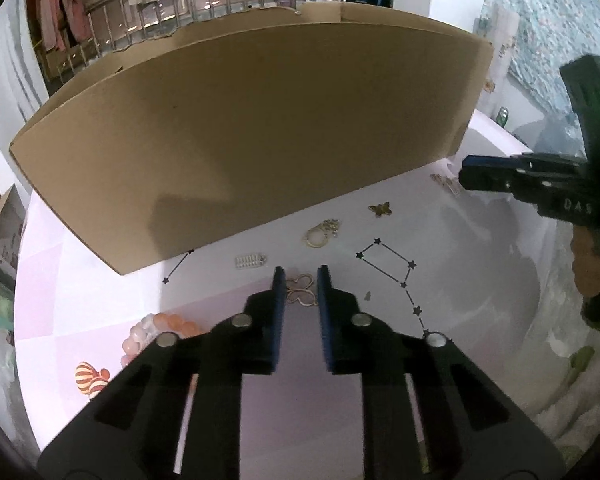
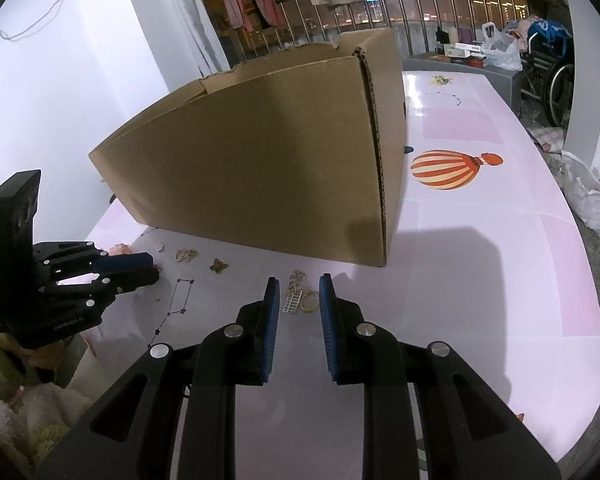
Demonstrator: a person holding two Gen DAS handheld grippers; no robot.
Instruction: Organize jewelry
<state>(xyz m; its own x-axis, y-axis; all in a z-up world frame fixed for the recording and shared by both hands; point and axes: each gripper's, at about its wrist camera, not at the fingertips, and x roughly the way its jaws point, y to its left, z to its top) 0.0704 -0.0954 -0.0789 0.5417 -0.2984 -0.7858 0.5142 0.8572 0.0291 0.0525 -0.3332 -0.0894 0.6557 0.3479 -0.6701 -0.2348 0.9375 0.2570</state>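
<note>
Small jewelry pieces lie on the pink table in front of a large cardboard box (image 1: 240, 128). My left gripper (image 1: 301, 274) is open, its jaws either side of a rose-gold butterfly-outline piece (image 1: 301, 290). Beyond it lie a silver comb-like clip (image 1: 251, 261), a gold ring with a chain (image 1: 320, 233) and a small gold butterfly (image 1: 381, 209). My right gripper (image 2: 299, 283) is open, its tips around a silver clip (image 2: 292, 303), a gold ring (image 2: 309, 301) and a chain (image 2: 297, 279). The box (image 2: 268, 168) stands just behind. A gold butterfly (image 2: 219, 266) lies to the left.
A pink and orange bead bracelet (image 1: 156, 330) lies left of my left gripper. The other gripper shows at the right edge of the left wrist view (image 1: 500, 178) and at the left of the right wrist view (image 2: 124, 266). Crumpled plastic (image 2: 592, 196) sits at the table's right edge.
</note>
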